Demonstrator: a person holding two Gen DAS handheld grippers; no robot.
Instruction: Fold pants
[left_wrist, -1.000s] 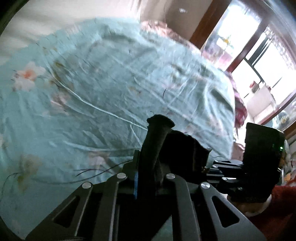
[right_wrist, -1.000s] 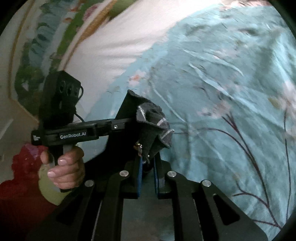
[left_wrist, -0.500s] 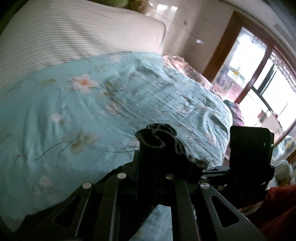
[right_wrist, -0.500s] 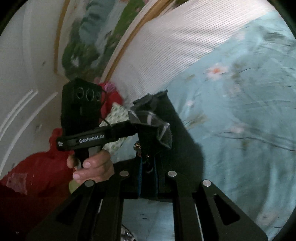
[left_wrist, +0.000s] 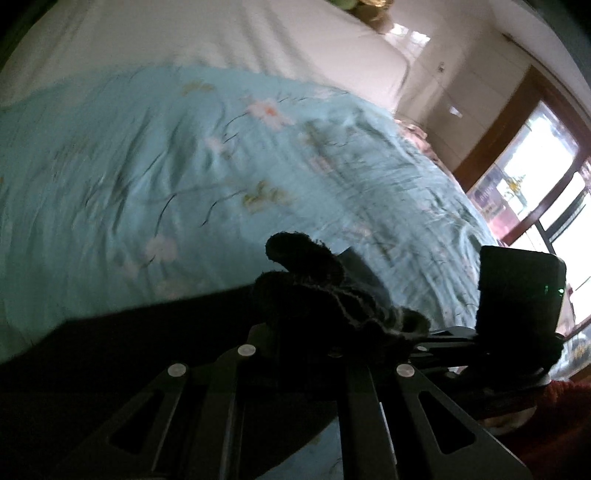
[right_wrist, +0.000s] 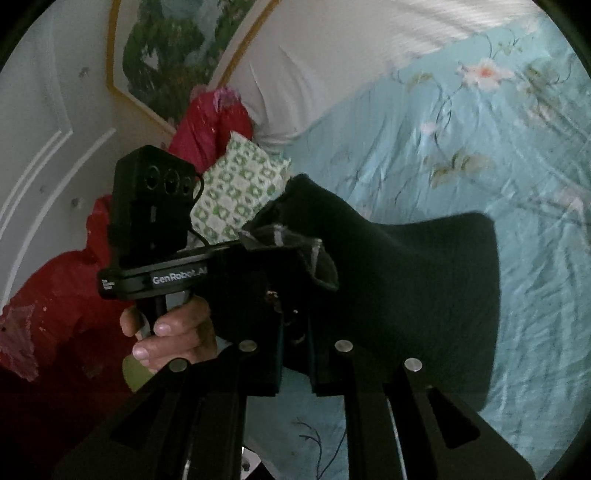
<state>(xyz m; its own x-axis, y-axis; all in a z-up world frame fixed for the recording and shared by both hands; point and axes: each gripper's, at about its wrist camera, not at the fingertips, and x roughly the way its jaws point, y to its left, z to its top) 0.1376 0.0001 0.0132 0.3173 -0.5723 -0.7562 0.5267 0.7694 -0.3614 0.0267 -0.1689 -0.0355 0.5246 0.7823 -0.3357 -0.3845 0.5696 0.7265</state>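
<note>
Both claws — left claw (left_wrist: 295, 332) and right claw (right_wrist: 295, 332) — pinch the dark pants (right_wrist: 406, 288), lifted above the bed (left_wrist: 184, 184). Bunched fabric could slip from either grip, leaving the fold crooked.

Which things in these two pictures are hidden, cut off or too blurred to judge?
- Left wrist view: bunched pants cover the left gripper fingertips.
- Left wrist view: the bedsheet print is motion-blurred.
- Right wrist view: pants hide the right gripper tips; the lower edge cuts their hanging part off.
</note>
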